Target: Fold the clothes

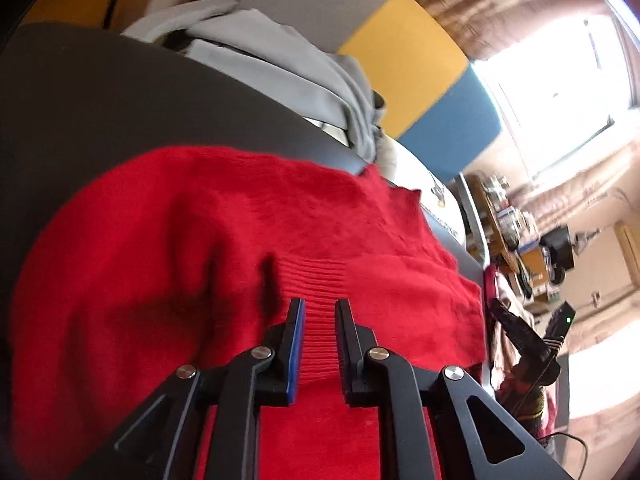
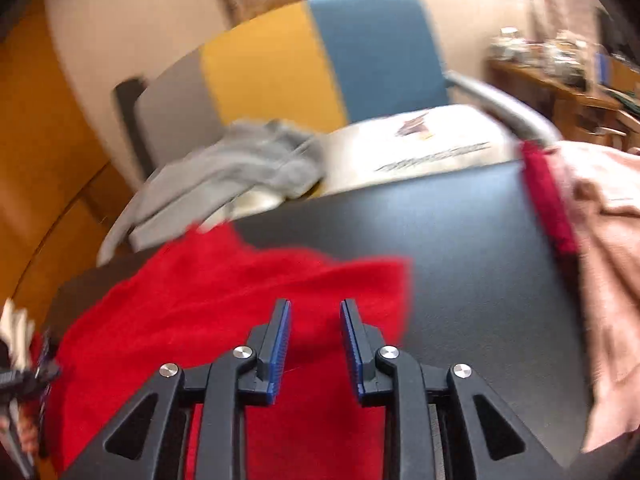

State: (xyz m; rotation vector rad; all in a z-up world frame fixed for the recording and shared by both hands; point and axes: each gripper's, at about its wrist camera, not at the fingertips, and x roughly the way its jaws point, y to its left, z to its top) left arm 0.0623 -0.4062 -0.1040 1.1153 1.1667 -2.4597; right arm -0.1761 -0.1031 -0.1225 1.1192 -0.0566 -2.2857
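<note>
Here, a red knit sweater (image 1: 192, 248) lies spread over a dark grey table (image 1: 100, 96), its ribbed cuff (image 1: 316, 280) turned toward the left wrist camera. The left gripper (image 1: 319, 308) stands over that cuff with its jaws parted, one finger on either side of the ribbing; whether the pads press the knit cannot be told. In the right wrist view the same sweater (image 2: 224, 292) covers the near left part of the table (image 2: 460, 240), its far edge ragged with motion blur. The right gripper (image 2: 315, 308) is likewise released, jaws apart, above the sweater's near edge, with red fabric showing between the blue-padded fingers (image 2: 280, 344). Beyond the table's far edge, a grey garment (image 2: 240, 160) lies crumpled on a bench, just beside a white printed garment (image 2: 420, 140). The bench back carries grey, yellow (image 2: 264, 68) and blue panels (image 2: 376, 48). A pale pink cloth (image 2: 608, 248) hangs over the table's right side, touching a dark red strip (image 2: 548, 200) along that edge. A cluttered wooden shelf (image 2: 560, 80) stands at the far right, and a bright window (image 1: 560, 88) appears in the left wrist view.
</note>
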